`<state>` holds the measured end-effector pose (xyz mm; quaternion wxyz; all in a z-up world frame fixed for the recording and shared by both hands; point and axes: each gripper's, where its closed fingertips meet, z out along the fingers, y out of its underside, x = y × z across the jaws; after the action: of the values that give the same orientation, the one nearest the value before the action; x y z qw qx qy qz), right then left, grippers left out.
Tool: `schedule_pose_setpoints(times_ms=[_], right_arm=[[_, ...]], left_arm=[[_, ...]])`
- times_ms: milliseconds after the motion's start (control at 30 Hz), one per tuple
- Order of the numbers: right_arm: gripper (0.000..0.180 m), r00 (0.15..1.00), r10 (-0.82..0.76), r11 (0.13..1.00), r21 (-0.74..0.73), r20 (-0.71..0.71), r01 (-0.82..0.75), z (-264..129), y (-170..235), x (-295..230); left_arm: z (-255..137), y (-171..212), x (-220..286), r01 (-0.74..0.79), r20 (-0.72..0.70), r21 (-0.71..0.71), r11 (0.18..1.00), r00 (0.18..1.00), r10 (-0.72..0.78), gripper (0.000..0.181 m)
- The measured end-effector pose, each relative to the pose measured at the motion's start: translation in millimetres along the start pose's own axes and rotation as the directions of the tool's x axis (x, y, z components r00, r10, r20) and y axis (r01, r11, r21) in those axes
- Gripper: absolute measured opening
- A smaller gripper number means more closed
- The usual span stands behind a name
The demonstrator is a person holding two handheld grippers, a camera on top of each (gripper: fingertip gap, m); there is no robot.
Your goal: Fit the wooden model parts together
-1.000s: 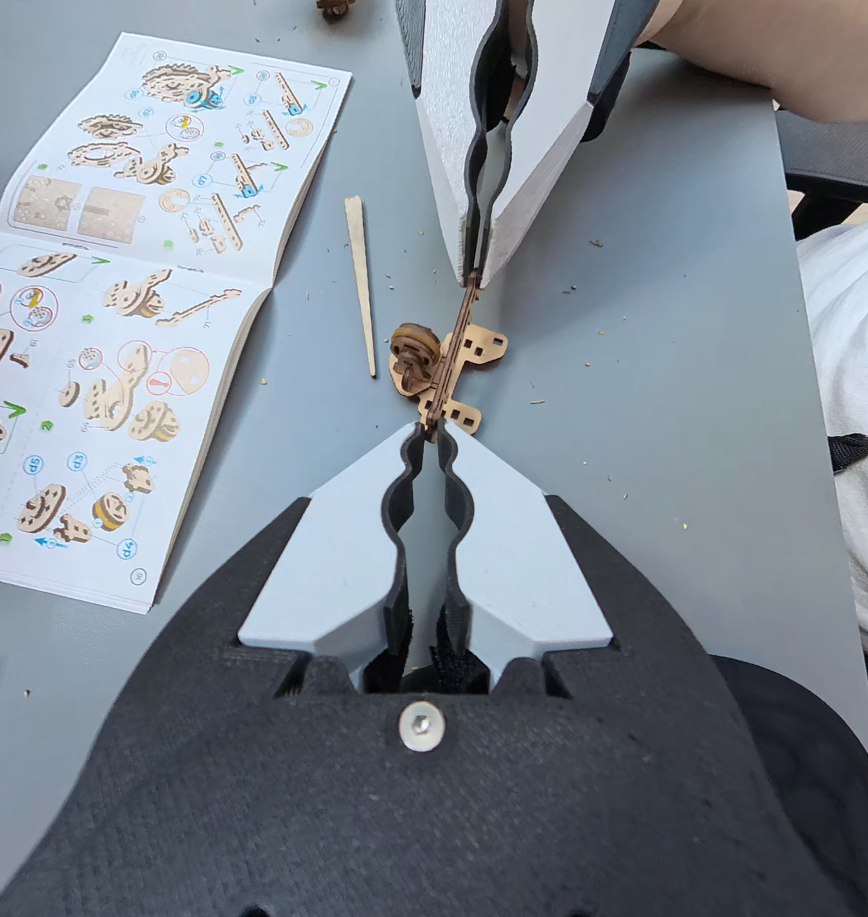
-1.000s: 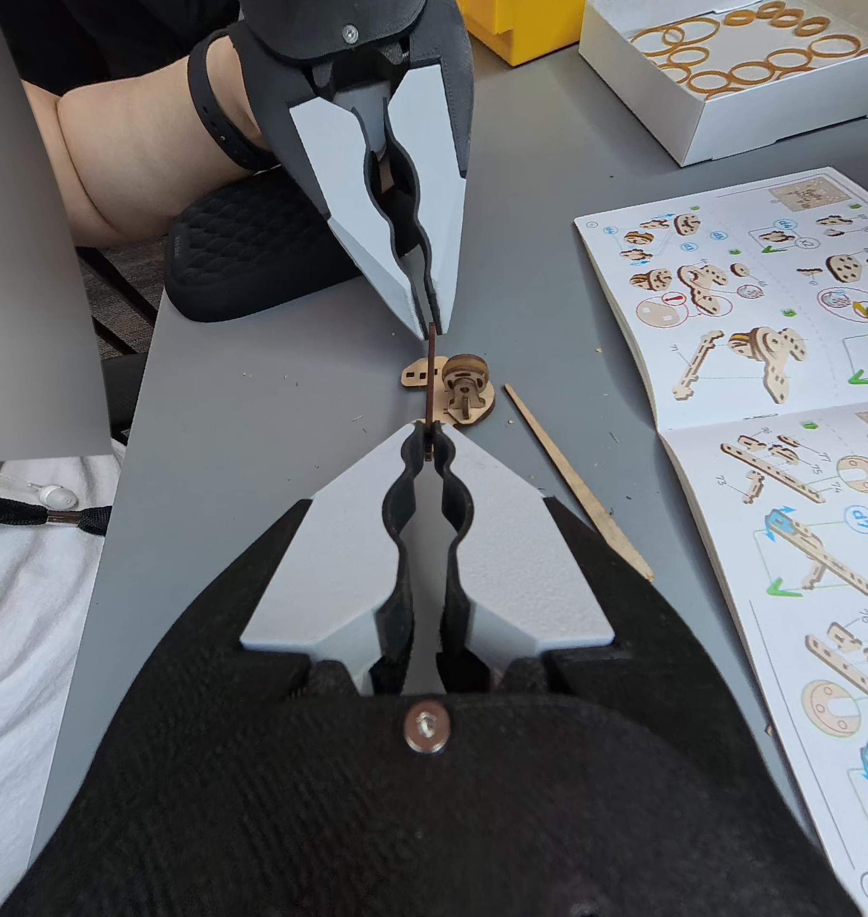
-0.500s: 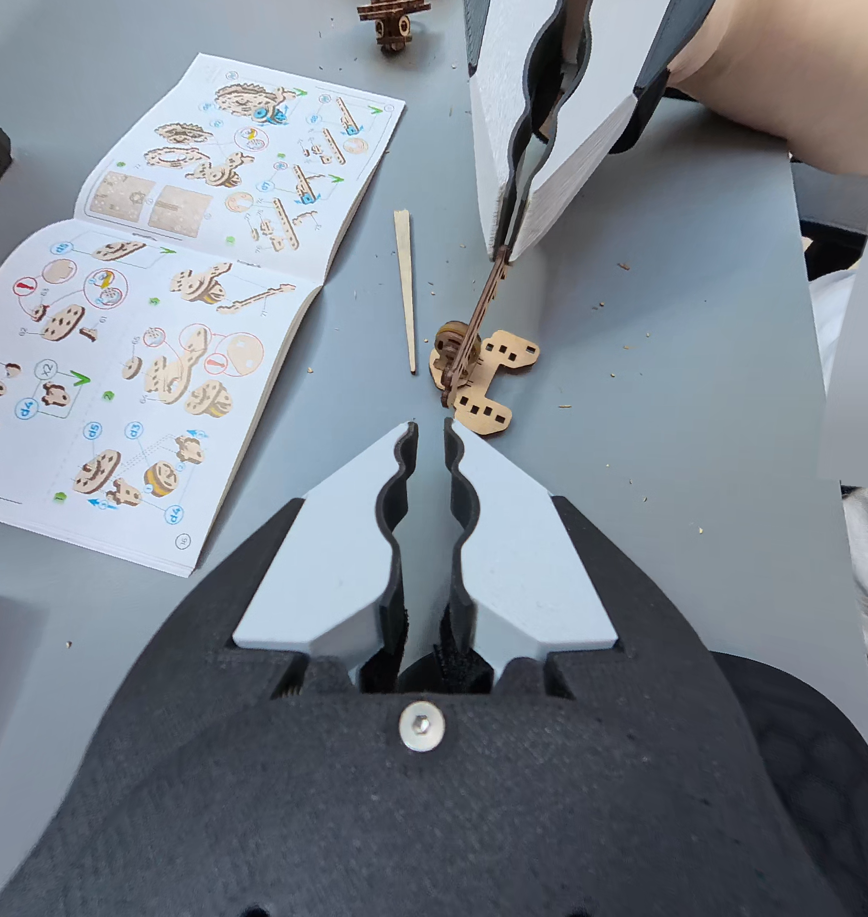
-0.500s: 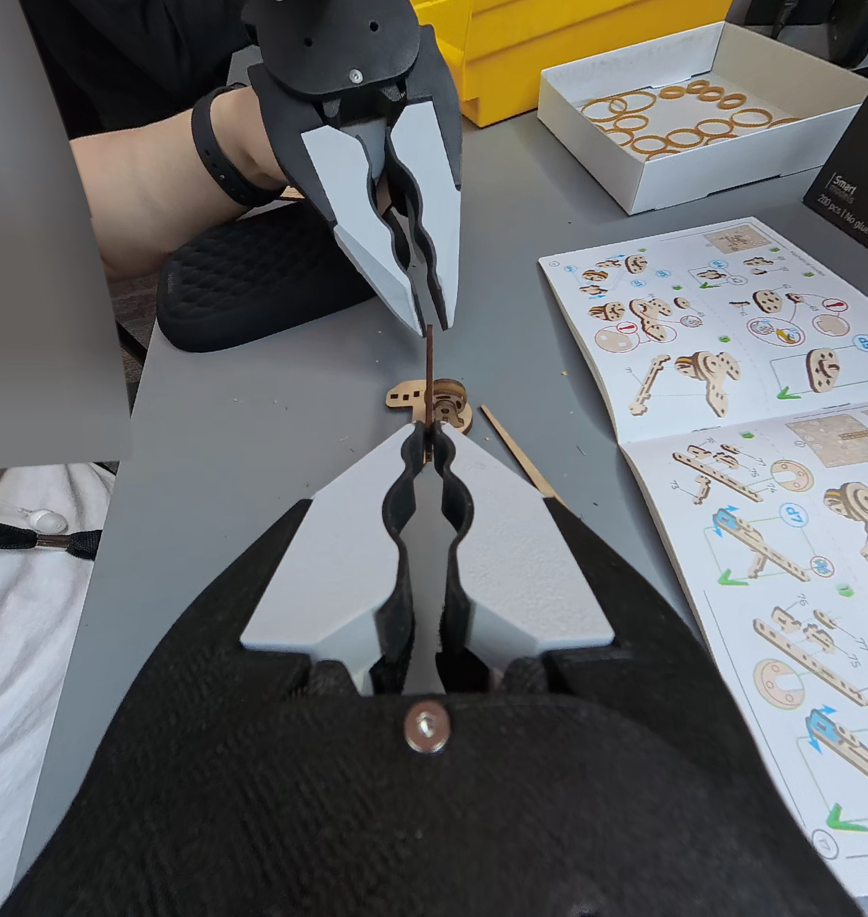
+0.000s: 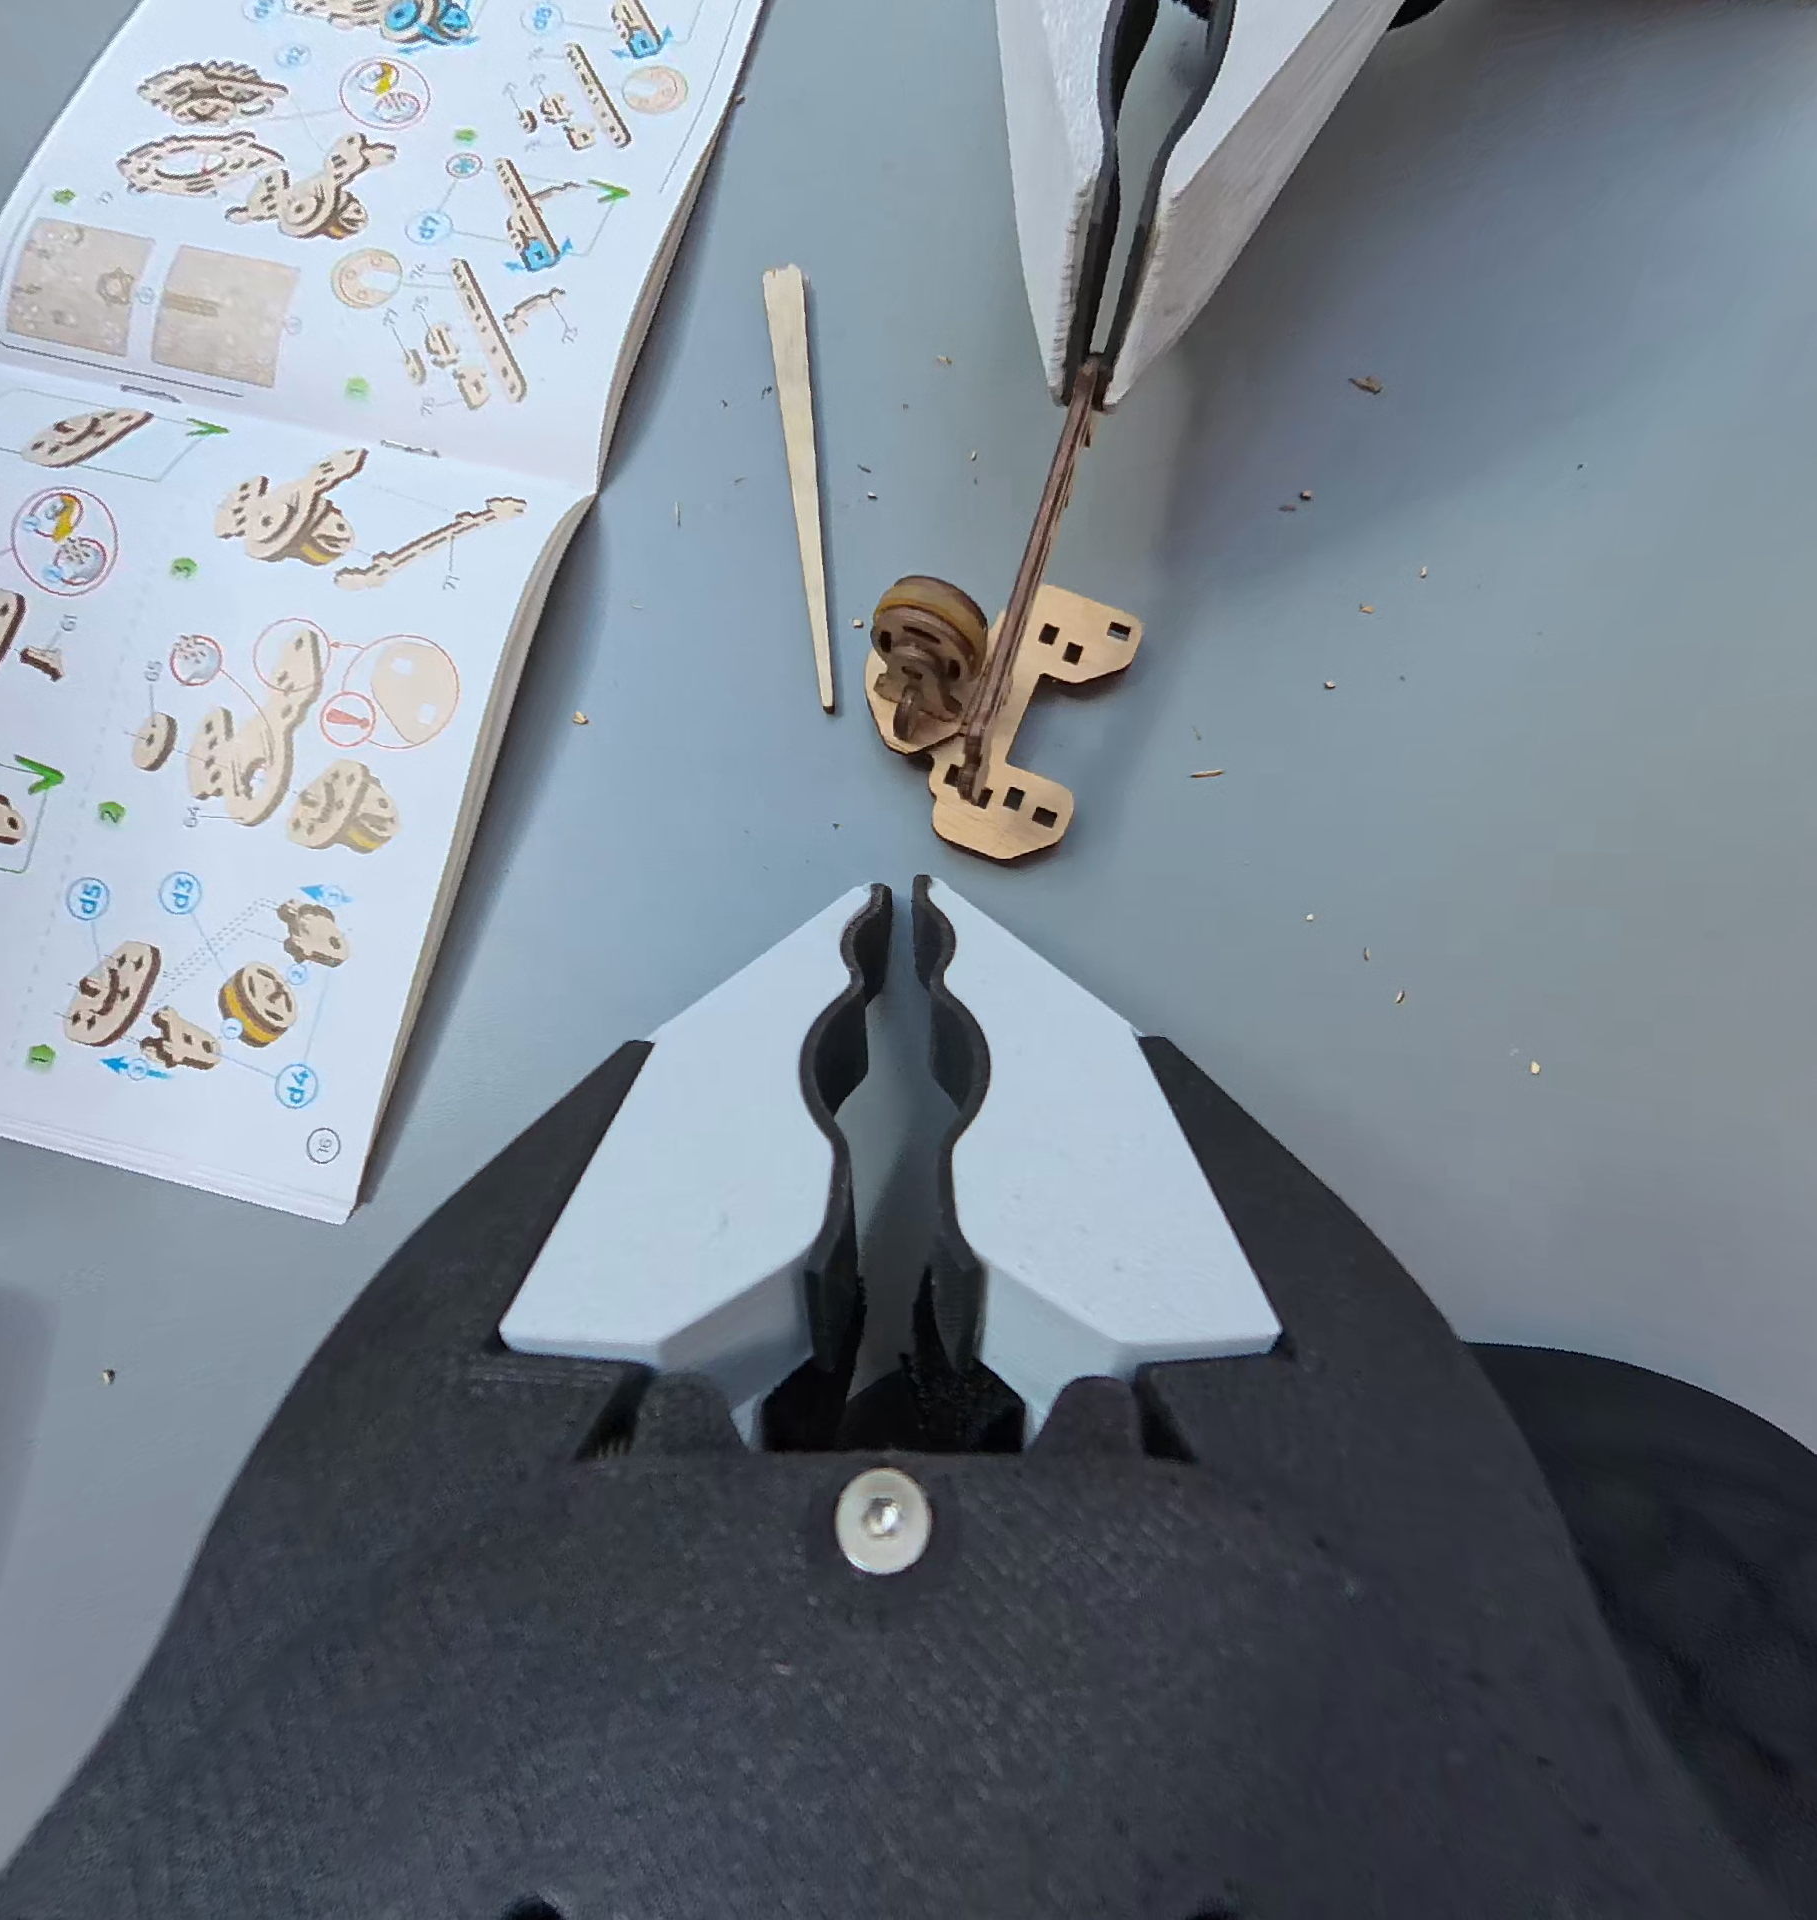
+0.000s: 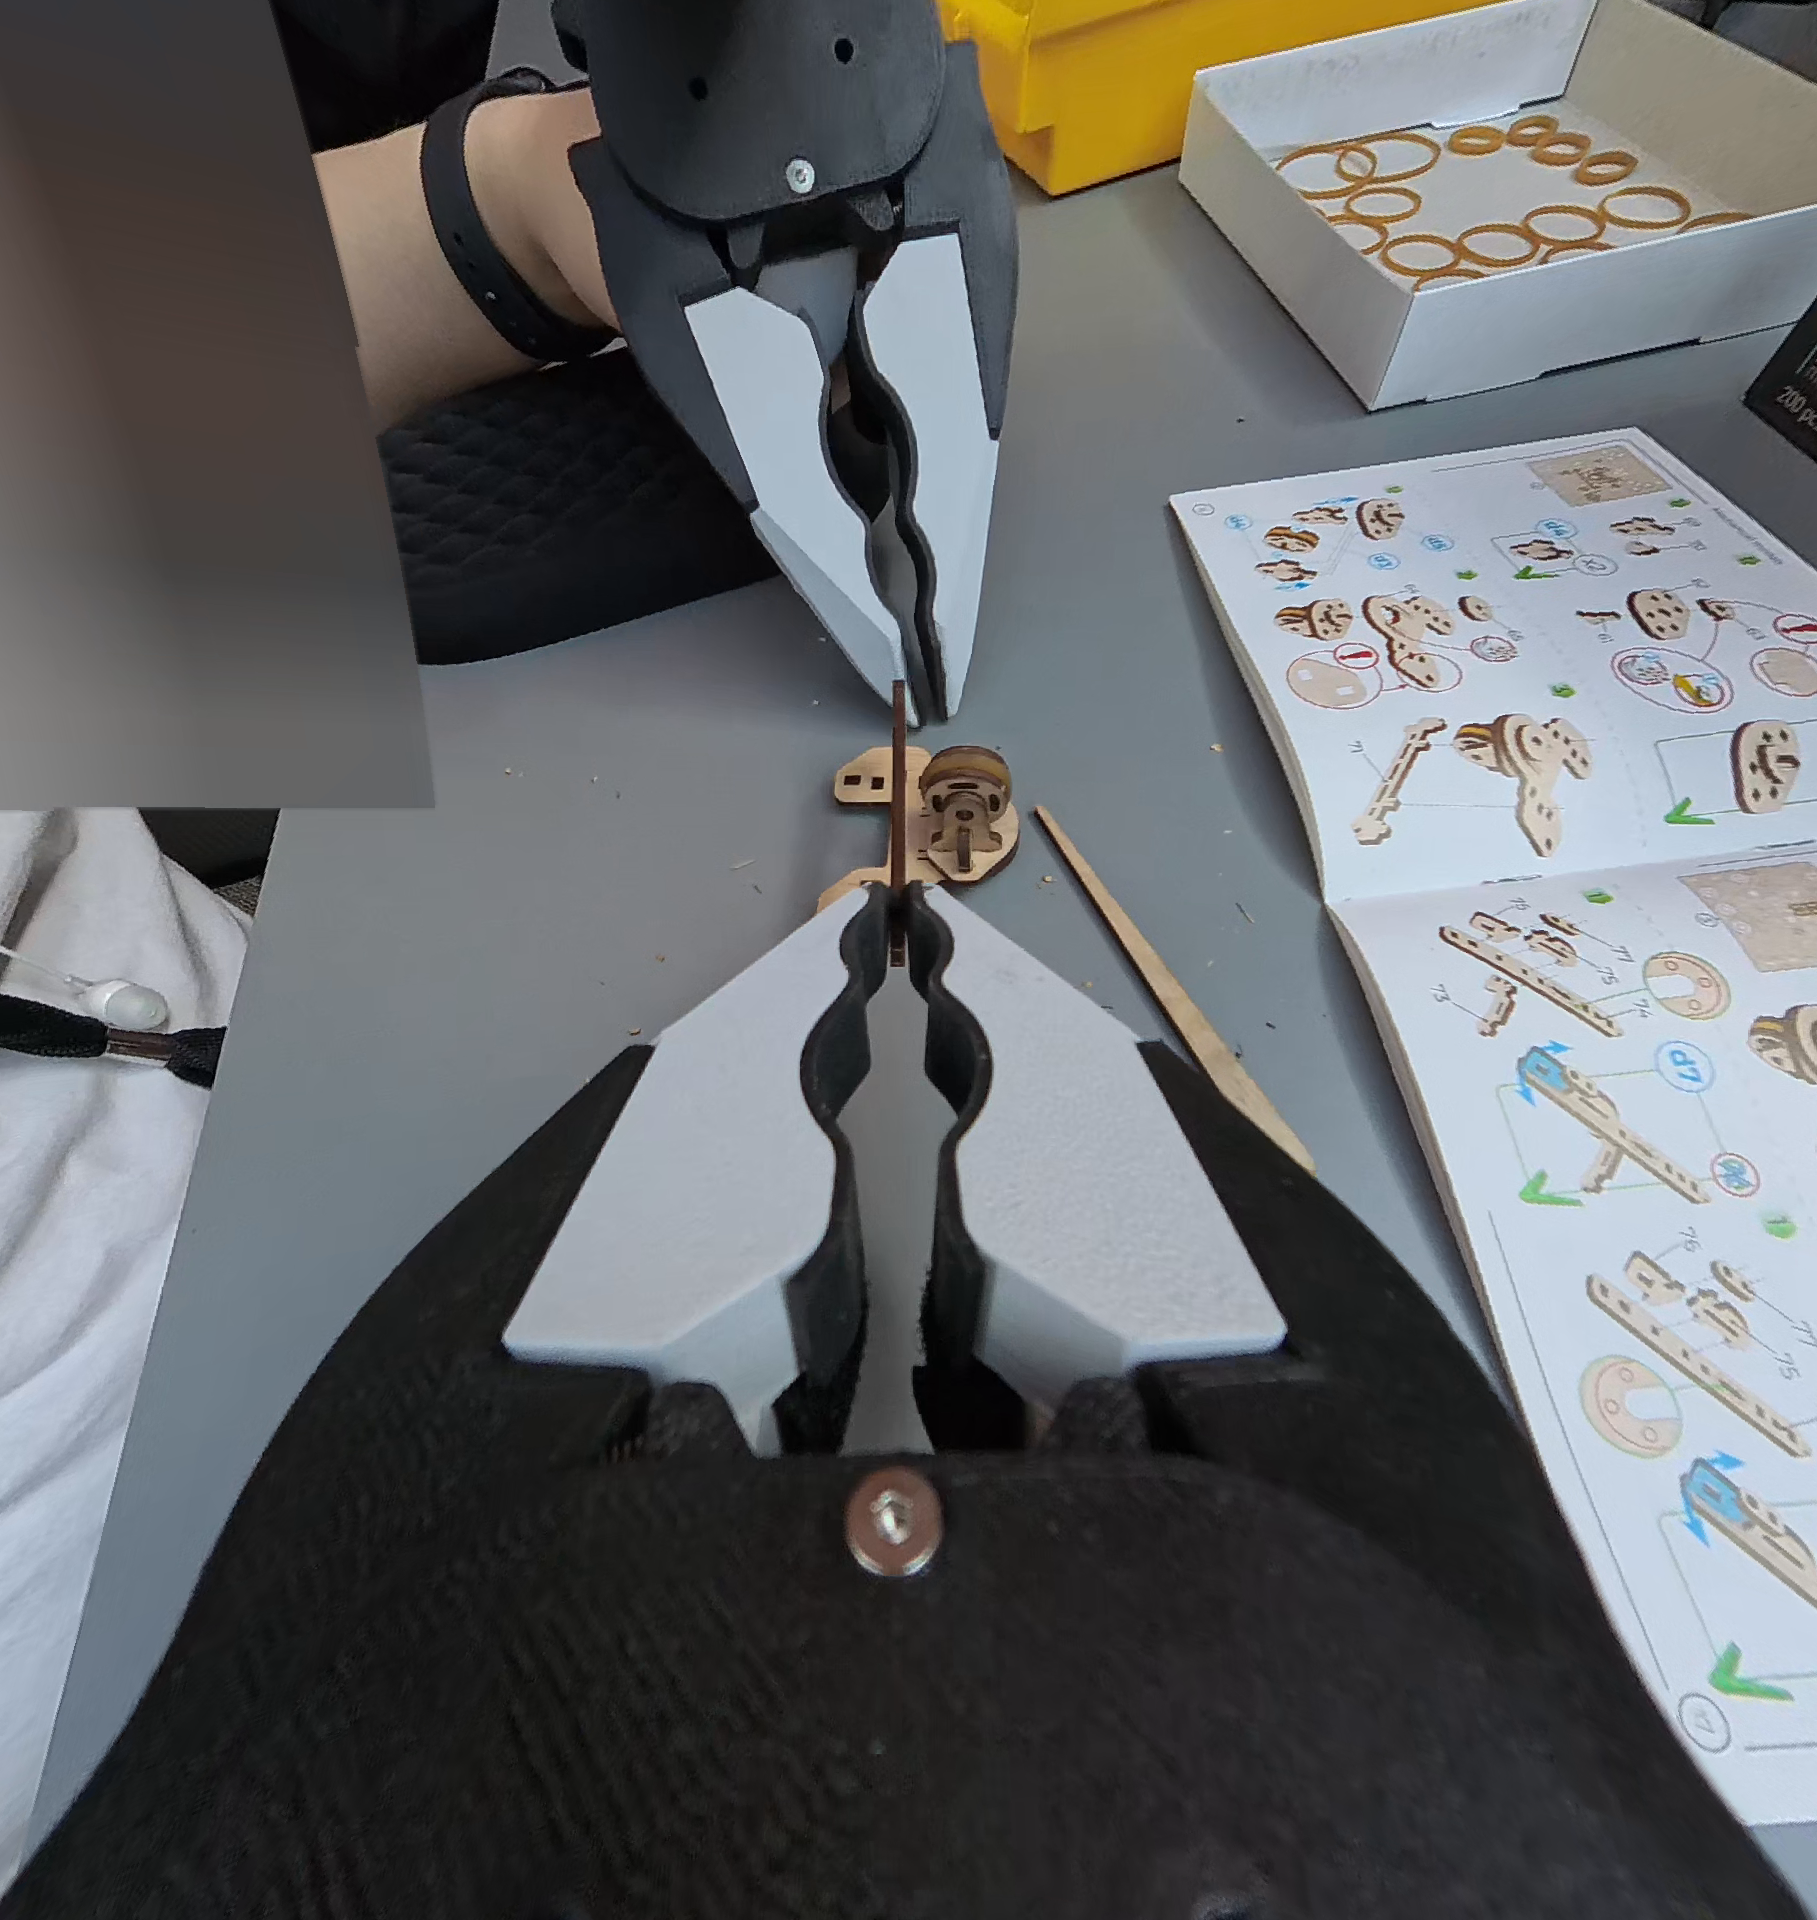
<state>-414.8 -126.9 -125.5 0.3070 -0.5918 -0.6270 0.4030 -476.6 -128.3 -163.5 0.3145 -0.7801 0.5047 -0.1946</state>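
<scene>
A thin dark wooden strip [image 5: 1037, 561] is pinched at its upper end by my right gripper [image 6: 898, 902], which is shut on it. The strip's lower end rests in a slot of a flat pale wooden plate [image 5: 1029, 727] lying on the grey table [image 5: 1455, 831]. A round wooden wheel piece [image 5: 927, 636] stands on the plate's left side. My left gripper [image 5: 898, 891] is shut and empty, a short way in front of the plate, not touching it. The right wrist view shows the strip [image 6: 898, 790] edge-on, the plate [image 6: 862, 781], the wheel [image 6: 966, 792] and the left gripper [image 6: 923, 709] beyond.
An open instruction booklet [image 5: 260, 582] lies to the left and also shows in the right wrist view [image 6: 1569, 935]. A tapered wooden stick [image 5: 800, 488] lies beside the plate. A white box of rings [image 6: 1506, 343], a yellow bin [image 6: 1091, 104] and a black wrist pad [image 6: 551, 520] stand at the back. My right fingertips sit around 8 centimeters from my left ones.
My left gripper let go of the strip's end, drew back from the plate and closed its fingers again. My right gripper kept hold of the strip, tilted over the plate.
</scene>
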Motion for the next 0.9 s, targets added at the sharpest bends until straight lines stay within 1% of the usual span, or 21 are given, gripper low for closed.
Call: schedule_pose_setpoints(times_ms=[200,300,467,533,667,767,900], right_arm=[[0.002,1.000,0.022,1.000,-0.019,0.019,-0.022,10,5,-1],[0.002,1.000,0.006,0.999,-0.032,0.012,-0.006,14,8,-3],[0.002,0.999,0.046,0.999,0.009,0.011,-0.046,13,3,0],[0.002,0.998,0.061,0.998,0.015,-0.008,-0.061,12,3,4],[0.002,0.998,0.062,0.998,0.022,-0.013,-0.062,11,2,4],[0.002,0.999,0.050,0.999,0.013,-0.021,-0.050,12,3,4],[0.002,0.999,0.038,0.999,0.009,-0.024,-0.038,13,3,4]], left_arm=[[0,0,4,-0.043,0.000,-0.004,0.999,0.999,0.043,0.007],[-2,-2,5,-0.059,0.006,0.011,0.998,0.998,0.058,0.005],[-8,-5,7,-0.037,-0.045,0.054,0.998,0.998,0.039,0.005],[-10,-7,7,-0.013,-0.075,0.071,0.997,0.997,0.018,0.011],[-18,-13,-2,0.024,-0.080,0.122,0.992,0.997,-0.014,0.015],[-21,-23,0,0.042,-0.117,0.172,0.984,0.993,-0.022,0.016],[-12,-21,4,0.013,-0.124,0.132,0.991,0.992,0.003,0.014]])
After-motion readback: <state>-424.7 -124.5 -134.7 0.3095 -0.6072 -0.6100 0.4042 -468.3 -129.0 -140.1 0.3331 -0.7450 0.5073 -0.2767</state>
